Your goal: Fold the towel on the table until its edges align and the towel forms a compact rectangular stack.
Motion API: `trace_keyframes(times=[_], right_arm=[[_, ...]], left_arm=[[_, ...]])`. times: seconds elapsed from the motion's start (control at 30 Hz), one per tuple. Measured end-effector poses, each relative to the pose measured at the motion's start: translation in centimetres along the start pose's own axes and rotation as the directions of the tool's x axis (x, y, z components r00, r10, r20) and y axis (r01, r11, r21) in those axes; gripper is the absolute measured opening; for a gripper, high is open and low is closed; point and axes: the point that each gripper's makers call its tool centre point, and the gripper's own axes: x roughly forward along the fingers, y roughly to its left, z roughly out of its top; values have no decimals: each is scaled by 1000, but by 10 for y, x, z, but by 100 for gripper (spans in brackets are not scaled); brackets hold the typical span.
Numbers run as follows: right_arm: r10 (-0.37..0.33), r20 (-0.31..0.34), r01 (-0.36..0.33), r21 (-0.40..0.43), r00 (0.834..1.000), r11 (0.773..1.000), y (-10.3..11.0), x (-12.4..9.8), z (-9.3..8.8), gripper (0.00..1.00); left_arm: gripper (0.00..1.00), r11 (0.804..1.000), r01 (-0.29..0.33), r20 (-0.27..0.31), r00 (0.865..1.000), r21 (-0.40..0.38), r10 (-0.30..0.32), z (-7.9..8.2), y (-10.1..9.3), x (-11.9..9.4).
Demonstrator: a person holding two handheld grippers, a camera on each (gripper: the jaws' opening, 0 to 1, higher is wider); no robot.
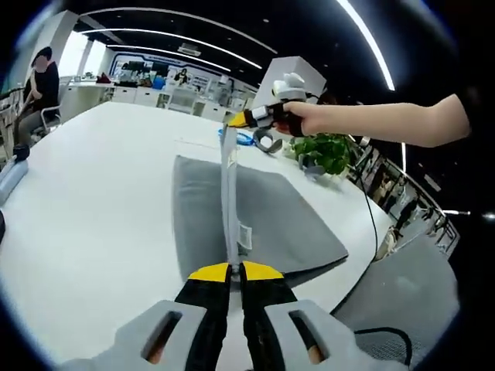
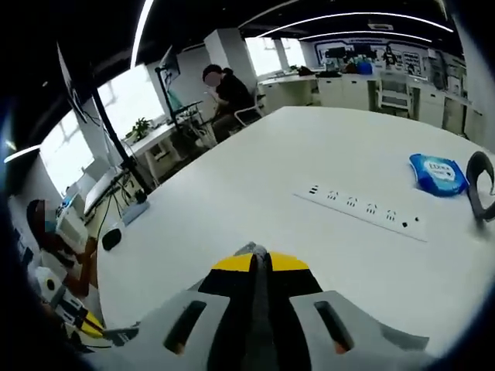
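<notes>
Both claws, left claw [image 1: 234, 272] and right claw [image 2: 259, 263], pinch the gray towel [image 1: 271, 216] tight. It might slip and flop crooked on the table [image 1: 100, 201].

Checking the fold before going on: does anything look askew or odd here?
Nothing is spilled or damaged. The towel is mid-fold: one edge is pulled taut in a raised strip between the left gripper and the right gripper, while the rest lies flat on the table. Its near right corner reaches the table's edge.

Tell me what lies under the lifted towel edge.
Under the raised edge, held by both grippers, lies the rest of the grey towel flat on the white table. The table beneath the towel is covered.
</notes>
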Motion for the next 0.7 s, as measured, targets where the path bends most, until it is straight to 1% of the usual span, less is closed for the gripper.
trace_keyframes(times=[0.1,0.17,0.23,0.3,0.33,0.37,0.47,0.57,0.7], right_arm=[[2,-3,-2,-11,1000,1000,-1,9,-1,3],[15,4,-15,-46,1000,999,1,13,1,5],[14,5,-14,-57,1000,998,3,15,1,7],[24,15,-23,-66,1000,998,2,13,3,12],[27,17,-26,-68,999,997,2,13,4,15],[26,12,-25,-74,1000,997,2,11,3,14],[21,-2,-22,-91,1000,996,-3,5,-2,7],[8,-2,-8,-78,1000,997,-9,0,-7,7],[-6,-10,6,-61,1000,998,-18,-9,-17,6]], left_arm=[[5,1000,-7,-13,1000,-11,7,-4,7,2],[5,999,-32,-17,999,2,32,-6,13,3],[3,995,-69,-27,997,79,71,-8,23,2],[5,989,-94,-17,995,110,96,-7,28,1],[7,990,-91,-12,996,108,92,-6,27,0],[7,991,-86,-9,996,101,88,-6,28,-1],[7,992,-89,-8,996,92,90,-5,29,-2],[7,990,-93,-3,996,105,93,-3,28,-3],[8,992,-58,9,998,109,57,2,16,0]])
